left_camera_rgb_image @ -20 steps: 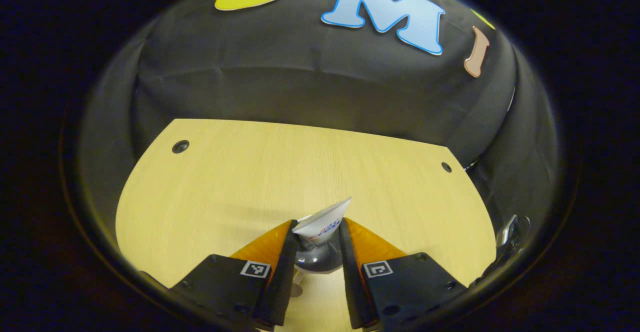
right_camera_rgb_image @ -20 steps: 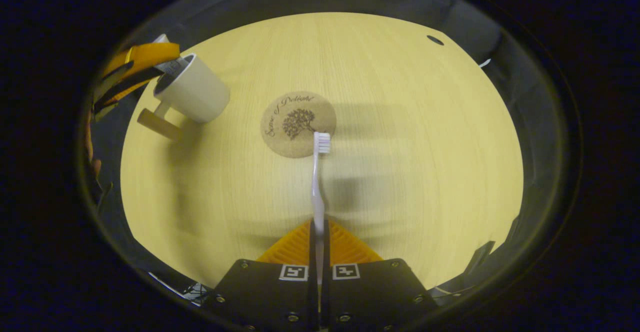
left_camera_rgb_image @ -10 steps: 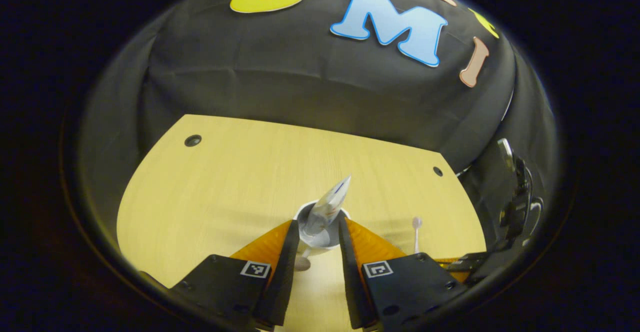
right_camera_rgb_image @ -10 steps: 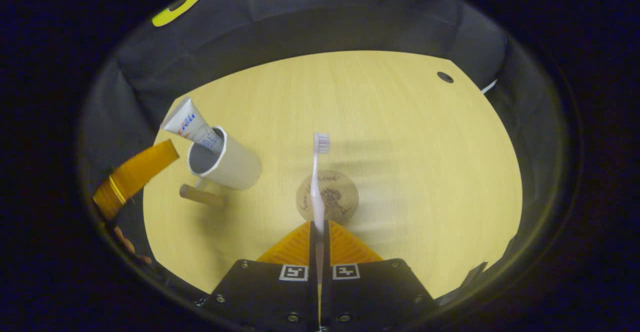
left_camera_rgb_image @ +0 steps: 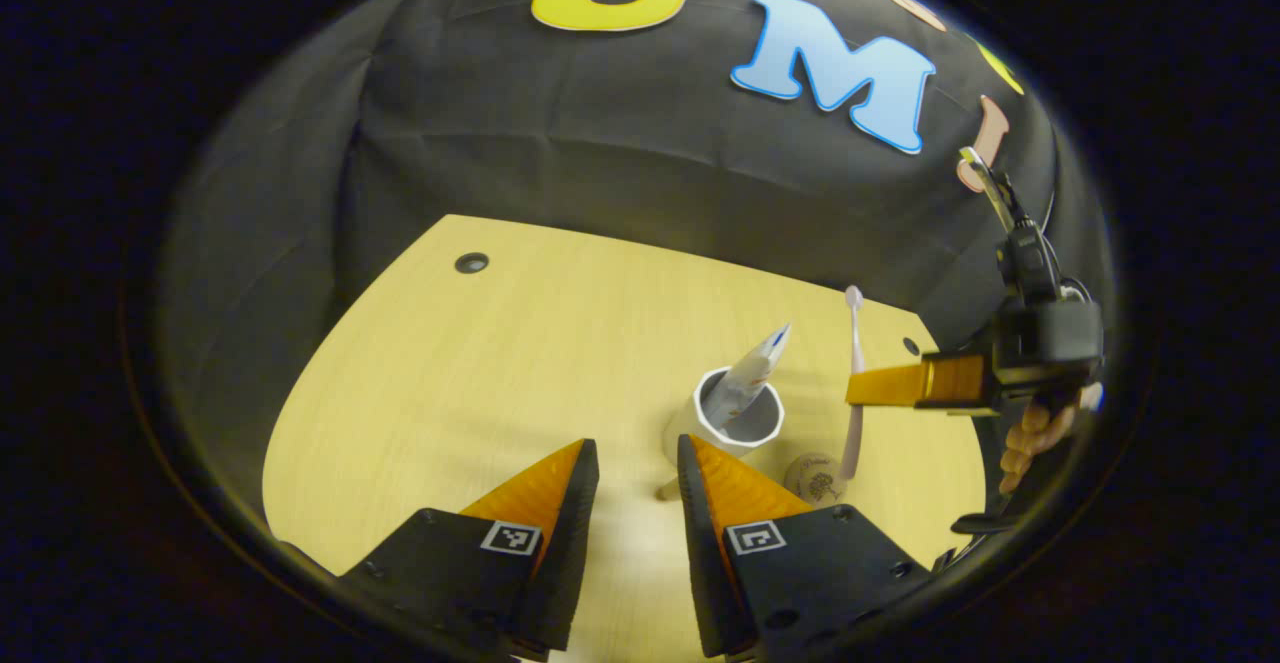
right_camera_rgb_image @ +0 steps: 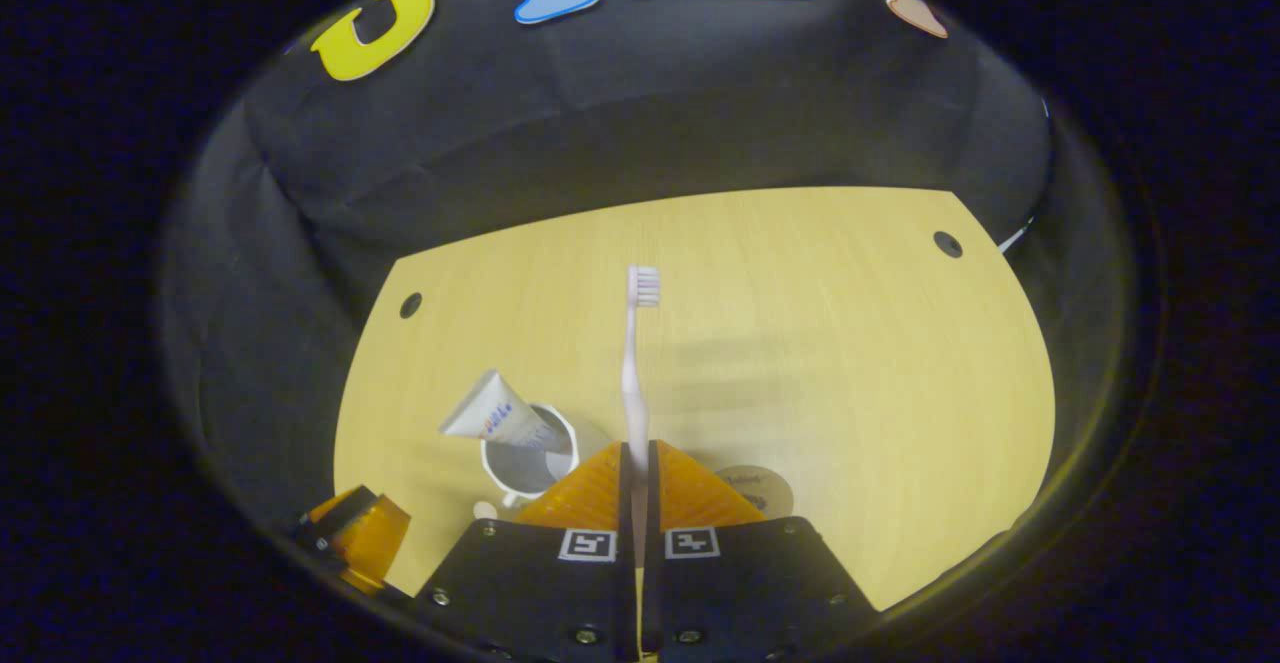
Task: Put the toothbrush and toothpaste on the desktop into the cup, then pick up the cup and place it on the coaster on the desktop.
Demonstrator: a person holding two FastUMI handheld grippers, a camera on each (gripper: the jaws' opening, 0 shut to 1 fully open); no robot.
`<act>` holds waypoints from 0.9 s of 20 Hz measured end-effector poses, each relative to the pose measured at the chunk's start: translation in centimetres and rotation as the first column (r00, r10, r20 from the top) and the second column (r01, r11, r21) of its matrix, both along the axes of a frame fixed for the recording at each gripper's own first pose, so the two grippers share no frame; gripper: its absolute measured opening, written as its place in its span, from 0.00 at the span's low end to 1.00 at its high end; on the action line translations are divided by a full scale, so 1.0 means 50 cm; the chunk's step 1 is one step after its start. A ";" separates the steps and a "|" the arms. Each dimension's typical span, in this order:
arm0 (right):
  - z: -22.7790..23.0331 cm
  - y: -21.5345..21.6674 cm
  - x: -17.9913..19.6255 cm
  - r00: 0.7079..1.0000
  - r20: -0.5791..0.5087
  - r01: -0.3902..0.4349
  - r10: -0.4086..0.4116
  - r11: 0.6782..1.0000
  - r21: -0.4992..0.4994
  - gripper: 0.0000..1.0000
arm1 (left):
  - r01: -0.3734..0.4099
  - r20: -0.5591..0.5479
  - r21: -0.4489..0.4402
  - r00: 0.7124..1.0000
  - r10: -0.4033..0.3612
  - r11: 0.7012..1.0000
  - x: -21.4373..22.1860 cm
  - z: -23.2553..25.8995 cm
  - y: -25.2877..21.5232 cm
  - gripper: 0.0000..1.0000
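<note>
- The right gripper (right_camera_rgb_image: 636, 463) is clamped on the toothbrush (right_camera_rgb_image: 634, 363), held bristles-up near the cup (left_camera_rgb_image: 738, 418).
- The left gripper (left_camera_rgb_image: 637, 463) hangs open and empty.
- The toothpaste (left_camera_rgb_image: 752, 375) leans inside the cup; the coaster (left_camera_rgb_image: 816, 477) lies just right of it.
- The toothbrush looks light, stiff and slim; a low handle grip probably suits dropping it in.

toothpaste (left_camera_rgb_image: 752, 383) in cup (left_camera_rgb_image: 735, 425), coaster (left_camera_rgb_image: 816, 478) just beside cup

The desk (right_camera_rgb_image: 800, 343) was pale yellow wood grain; the cup (left_camera_rgb_image: 735, 423) white; the toothpaste (right_camera_rgb_image: 495, 415) white with blue-red print; the toothbrush (right_camera_rgb_image: 634, 363) pale lilac; the coaster (left_camera_rgb_image: 815, 478) tan, tree-printed.
</note>
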State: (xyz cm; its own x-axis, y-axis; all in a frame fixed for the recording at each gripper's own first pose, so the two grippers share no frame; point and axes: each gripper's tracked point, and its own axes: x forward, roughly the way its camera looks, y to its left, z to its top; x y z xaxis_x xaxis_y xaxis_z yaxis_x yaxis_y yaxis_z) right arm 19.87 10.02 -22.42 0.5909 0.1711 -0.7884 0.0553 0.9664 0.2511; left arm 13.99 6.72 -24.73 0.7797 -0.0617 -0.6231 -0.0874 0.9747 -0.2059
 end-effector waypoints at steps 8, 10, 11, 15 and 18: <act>0.009 0.069 0.083 0.992 0.122 0.022 -0.029 0.998 0.062 0.03 | -0.193 -0.025 0.022 0.981 0.193 0.981 -0.136 0.015 0.148 0.53; -0.009 0.079 0.089 0.991 0.129 0.038 -0.046 0.997 0.062 0.03 | -0.233 -0.040 0.023 0.972 0.234 0.972 -0.178 0.033 0.168 0.53; -0.014 0.081 0.089 0.990 0.132 0.045 -0.053 0.997 0.062 0.04 | -0.247 -0.048 0.026 0.968 0.248 0.969 -0.187 0.043 0.175 0.53; -0.038 0.089 0.090 0.983 0.171 0.053 -0.066 0.995 0.080 0.04 | -0.271 -0.066 0.027 0.960 0.272 0.962 -0.208 0.071 0.180 0.53; -0.049 0.088 0.083 0.980 0.182 0.066 -0.083 0.993 0.097 0.06 | -0.250 -0.071 0.032 0.965 0.251 0.968 -0.181 0.088 0.168 0.58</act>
